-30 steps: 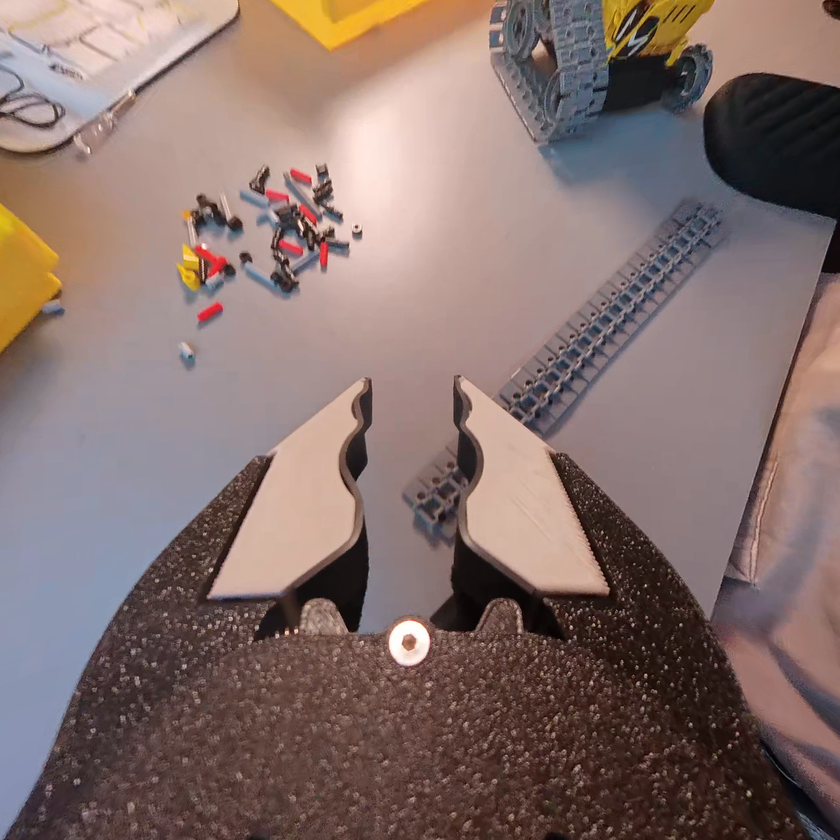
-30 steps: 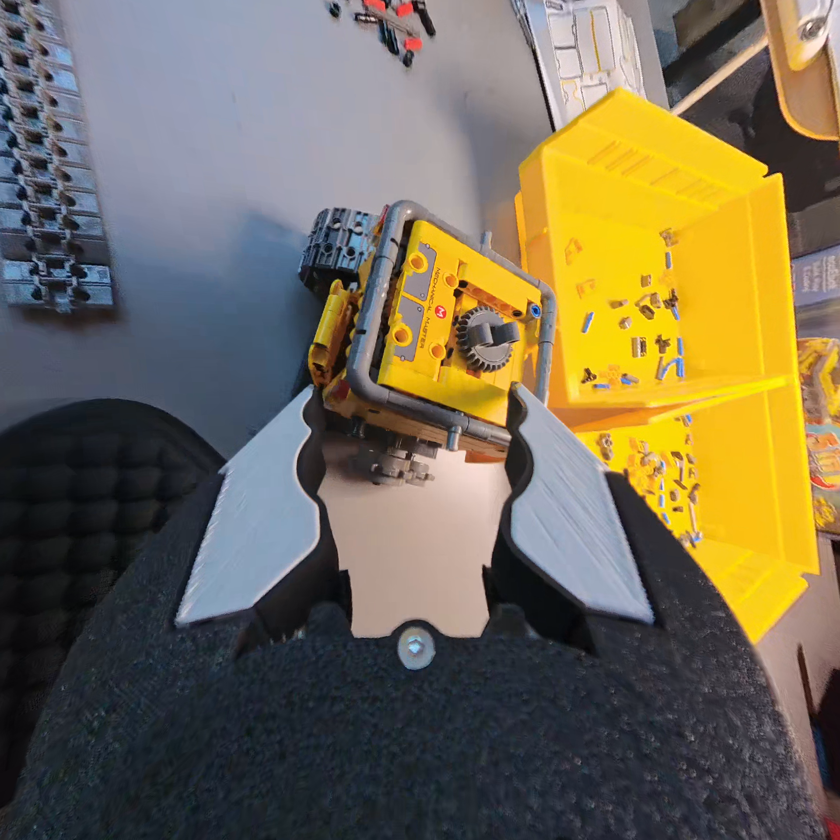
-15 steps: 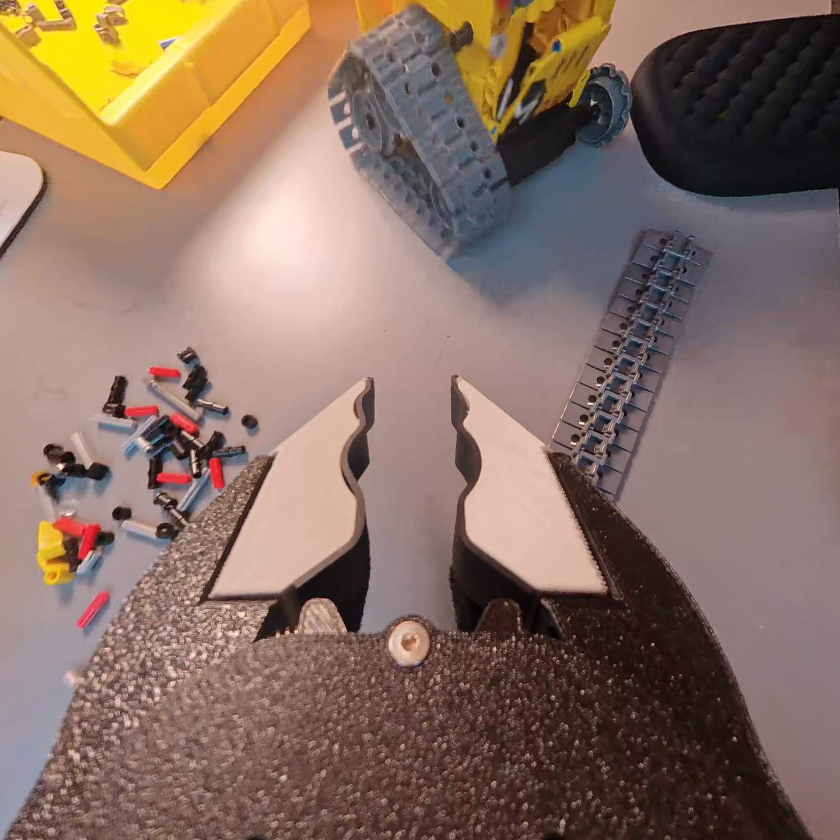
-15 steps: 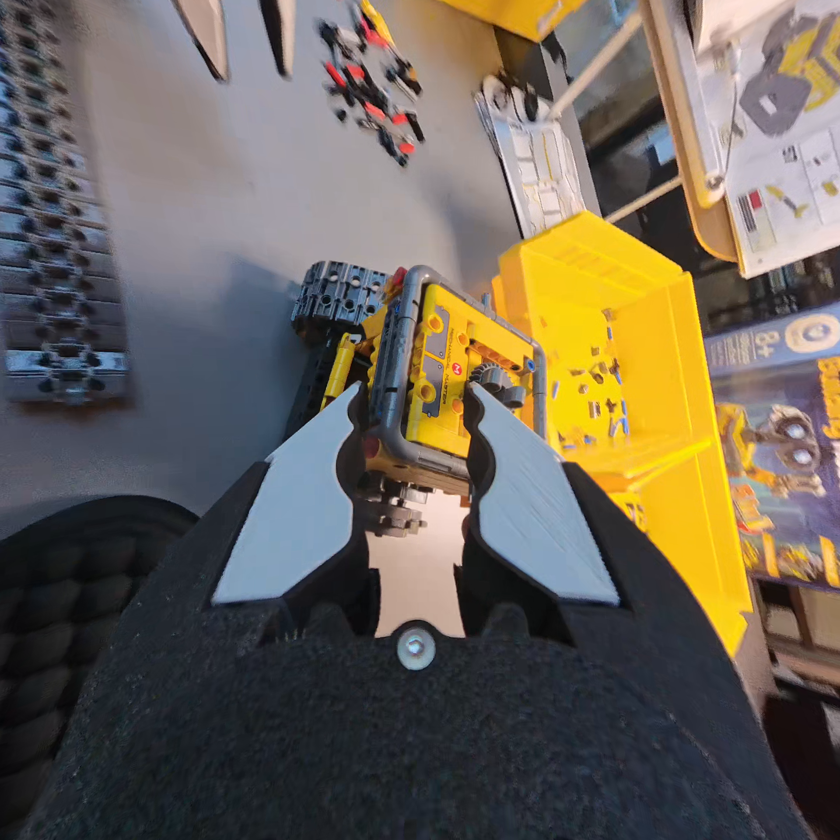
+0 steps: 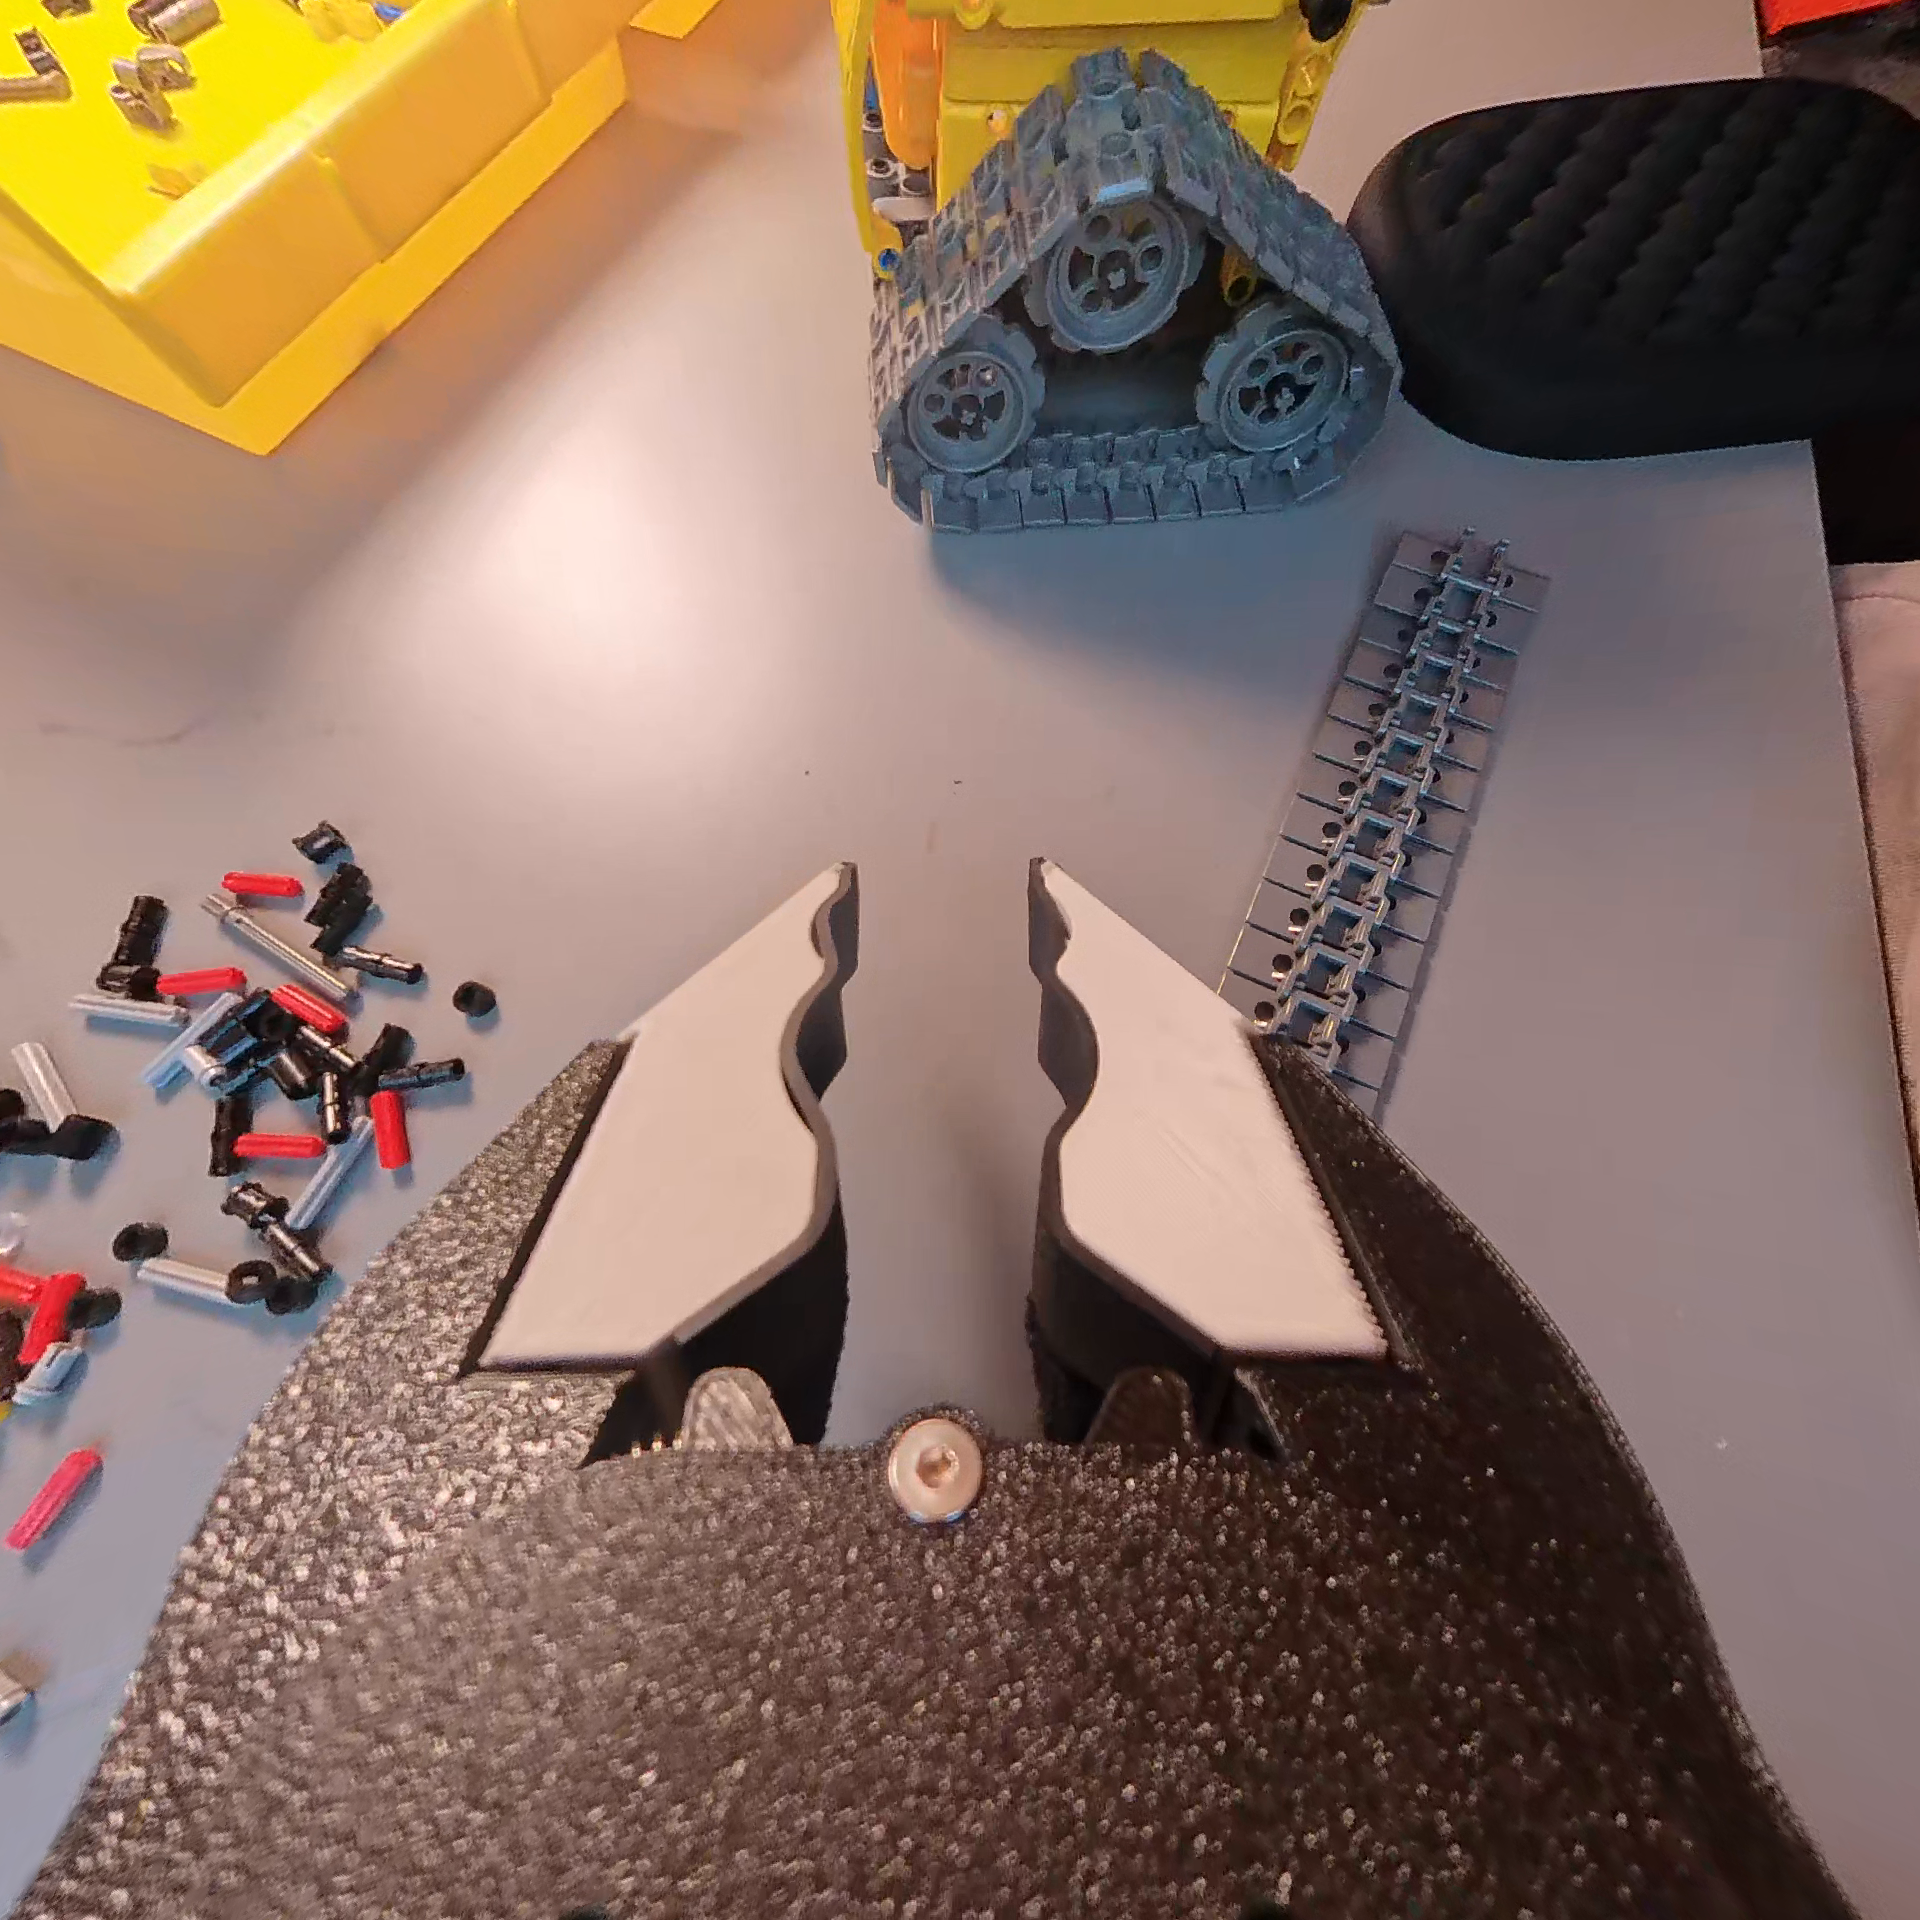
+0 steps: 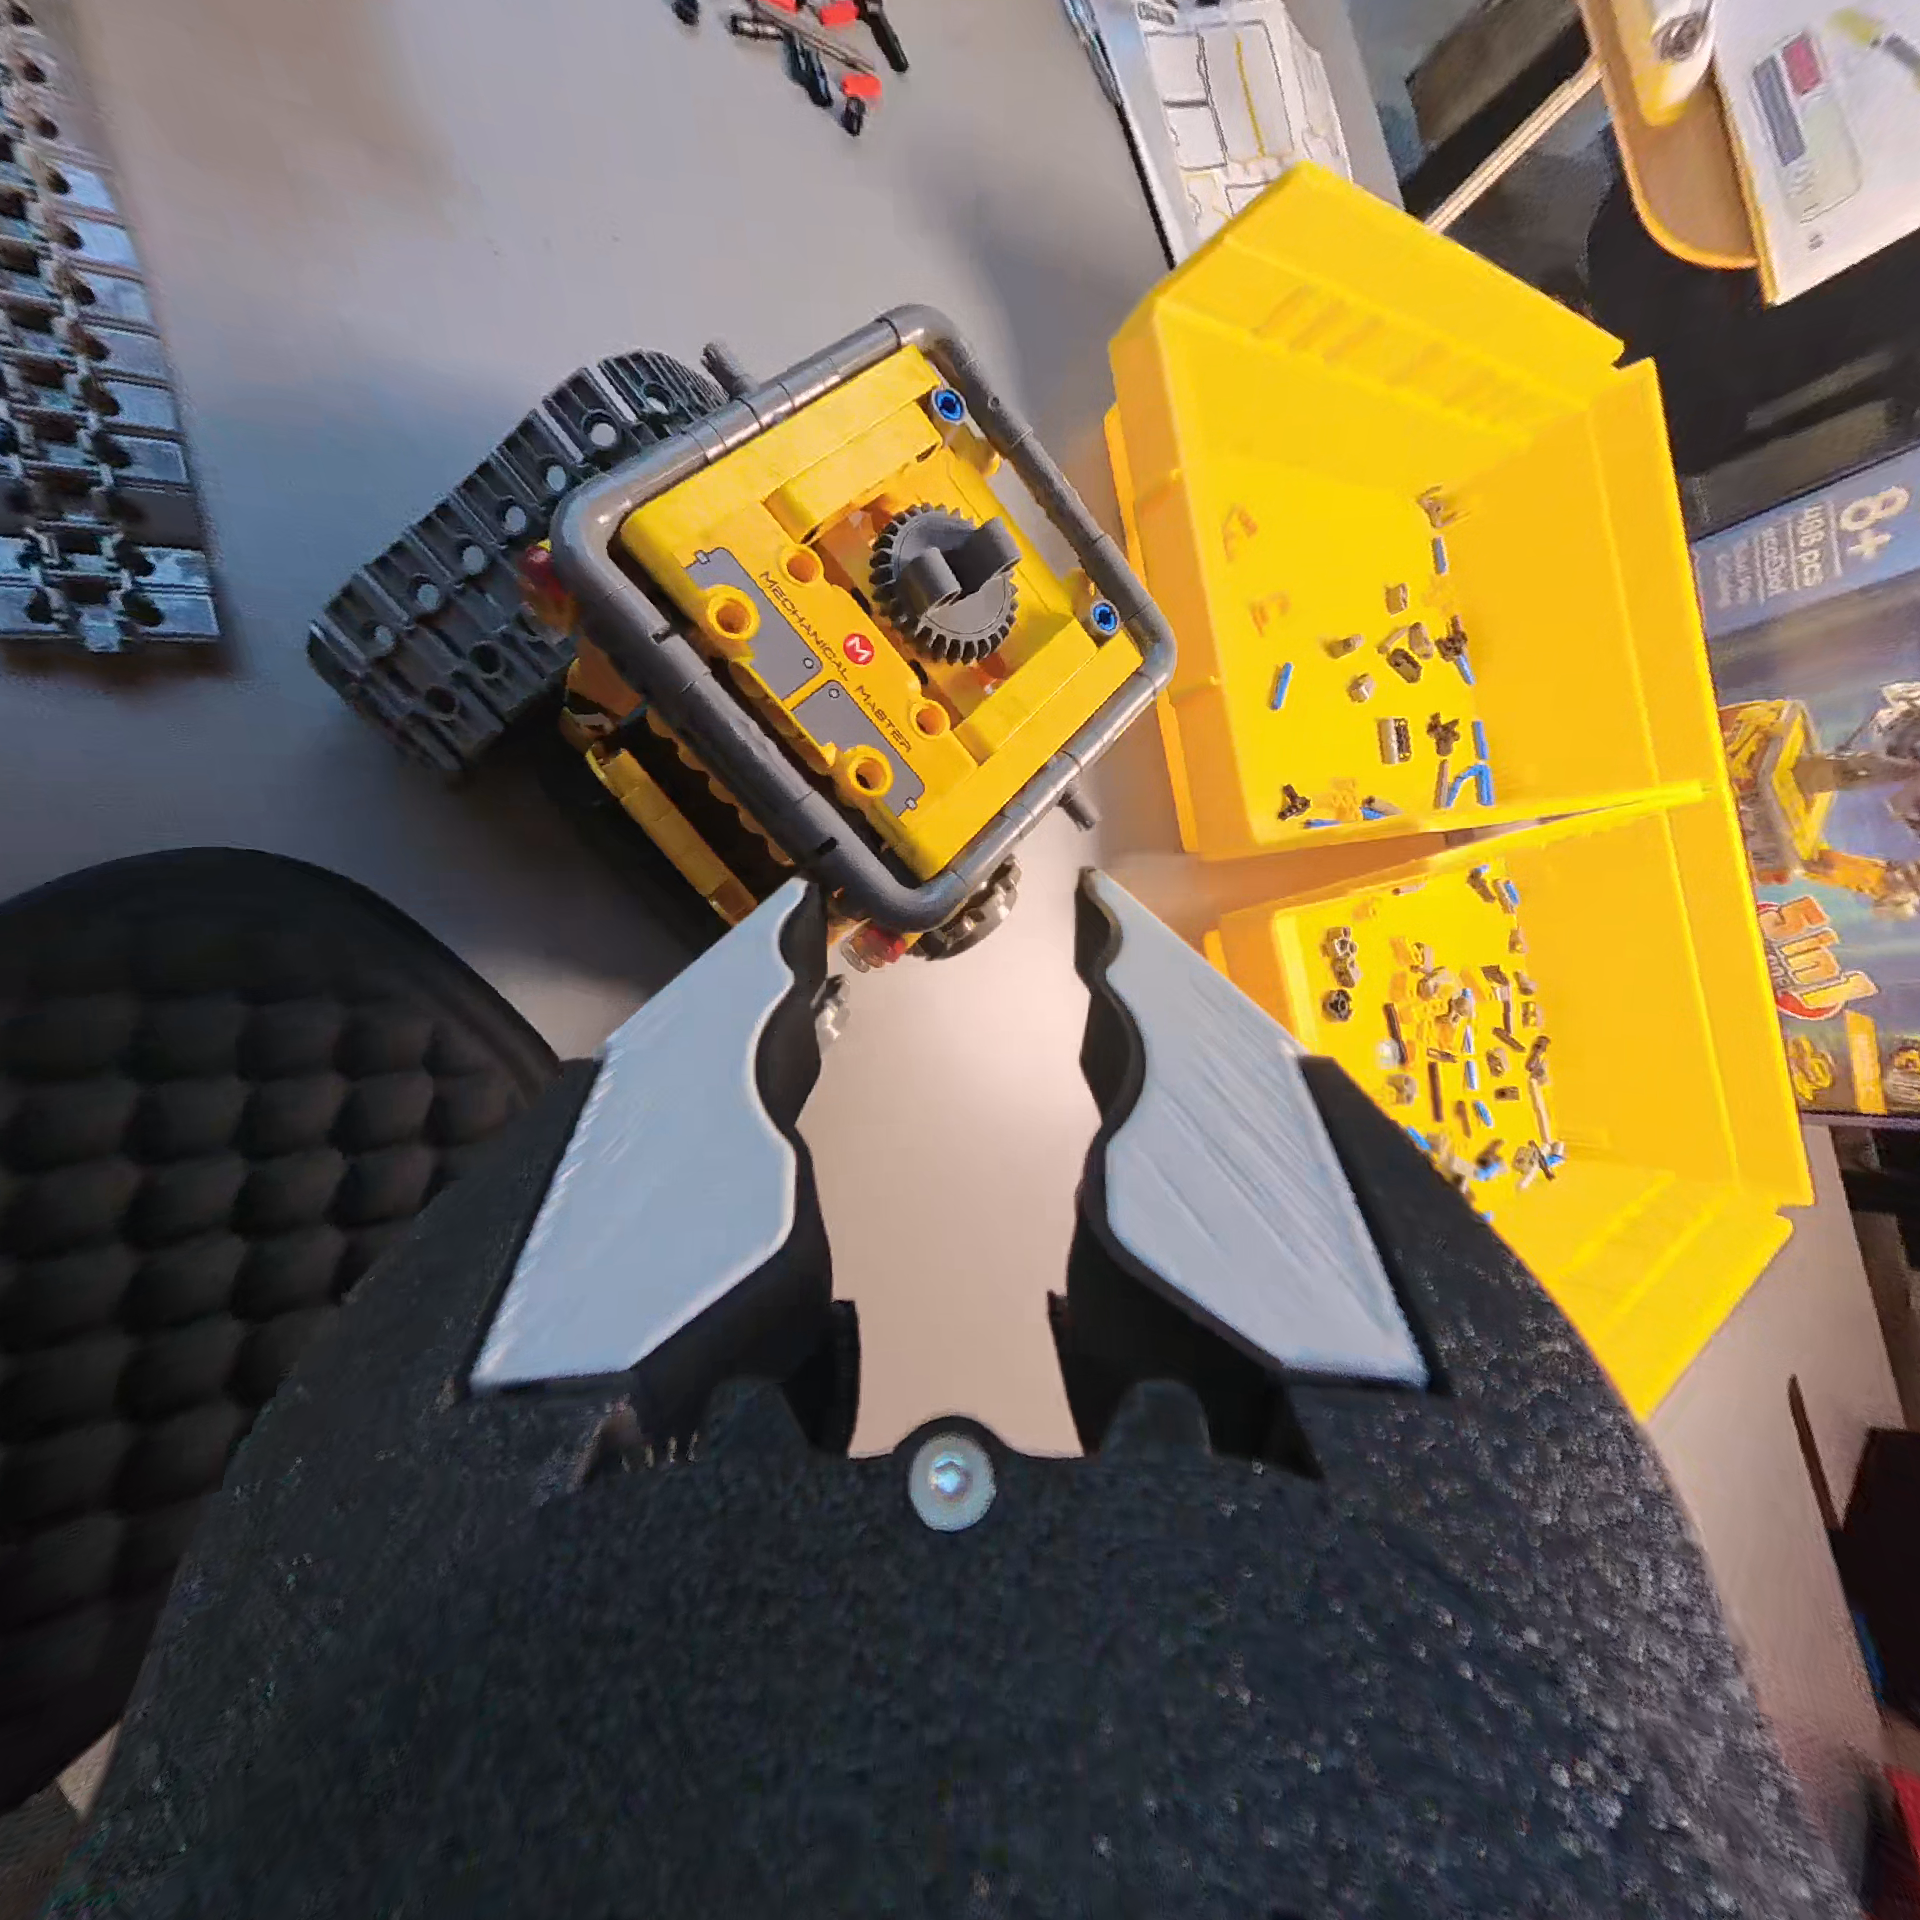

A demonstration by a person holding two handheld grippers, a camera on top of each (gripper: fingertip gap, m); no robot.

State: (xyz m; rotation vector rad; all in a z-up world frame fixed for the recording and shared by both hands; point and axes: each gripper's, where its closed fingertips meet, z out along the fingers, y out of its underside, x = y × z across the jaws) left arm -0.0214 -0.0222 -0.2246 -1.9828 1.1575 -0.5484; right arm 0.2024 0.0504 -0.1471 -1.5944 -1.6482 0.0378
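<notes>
Grey tabletop (image 5: 623, 675), mostly bare in the middle, with its right edge running close past the track strip (image 5: 1382, 821). Yellow bin (image 6: 1455, 520) at the far left in the left wrist view, two compartments strewn with small parts, just beside the model (image 6: 862, 644). Black cushion (image 5: 1642, 270) far right, against the model's track and over the tabletop edge. Model upright on its grey tracks, yellow body with a grey frame and a dark gear on top.

Right tool (image 6: 943, 883) open and empty, above the model's near corner. Left fingertip (image 6: 795, 914) right by the frame; cannot tell whether touching. Tight here: bin on one side, cushion on the other.

Left tool (image 5: 943, 868) also open, jaws a modest gap apart, gripping nothing, over bare tabletop. Model well ahead of it, with clear room between. Track strip flat just to its right, near end hidden behind the right finger. Loose pile of black, red and grey pins (image 5: 281, 1039) near on its left.
</notes>
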